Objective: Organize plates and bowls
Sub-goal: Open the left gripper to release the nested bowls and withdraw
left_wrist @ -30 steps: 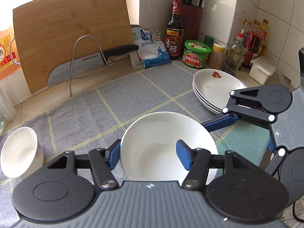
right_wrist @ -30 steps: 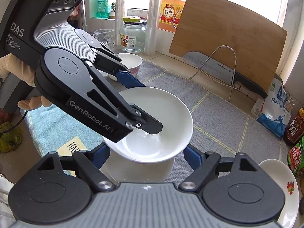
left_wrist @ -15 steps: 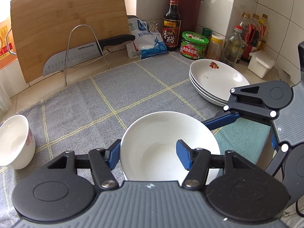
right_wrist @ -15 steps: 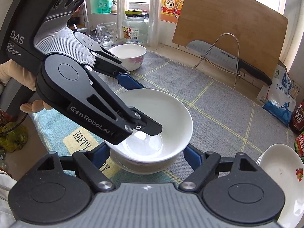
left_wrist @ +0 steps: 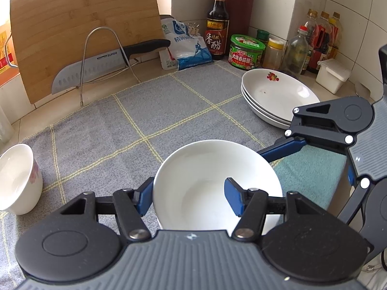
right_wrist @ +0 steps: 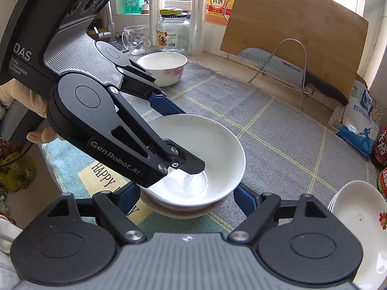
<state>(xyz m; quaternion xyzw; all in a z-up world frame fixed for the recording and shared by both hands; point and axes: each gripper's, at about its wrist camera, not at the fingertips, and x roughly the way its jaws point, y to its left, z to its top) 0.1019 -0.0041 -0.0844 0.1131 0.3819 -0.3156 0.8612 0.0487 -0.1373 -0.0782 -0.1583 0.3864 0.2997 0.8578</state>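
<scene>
Bowl (left_wrist: 14,176) with a pink flower print stands alone far left on the grey cloth (left_wrist: 135,120). Mid-cloth, the left gripper (left_wrist: 188,195) pinches the near rim of the white bowl (left_wrist: 215,181), one finger inside and one outside. Farther right, the right gripper (right_wrist: 186,193) stands spread wide around that bowl's base, with the plate stack (left_wrist: 275,94) beyond.

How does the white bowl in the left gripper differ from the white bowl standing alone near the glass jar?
The wide white bowl is pinched at its rim by the left gripper and sits on another bowl; the small floral white bowl stands free on the grey checked cloth. The held bowl looks wider and shallower, the free one deeper. The held bowl's visible surface is plain; the free one has a pink flower print outside. Both are white, upright and empty.
</scene>
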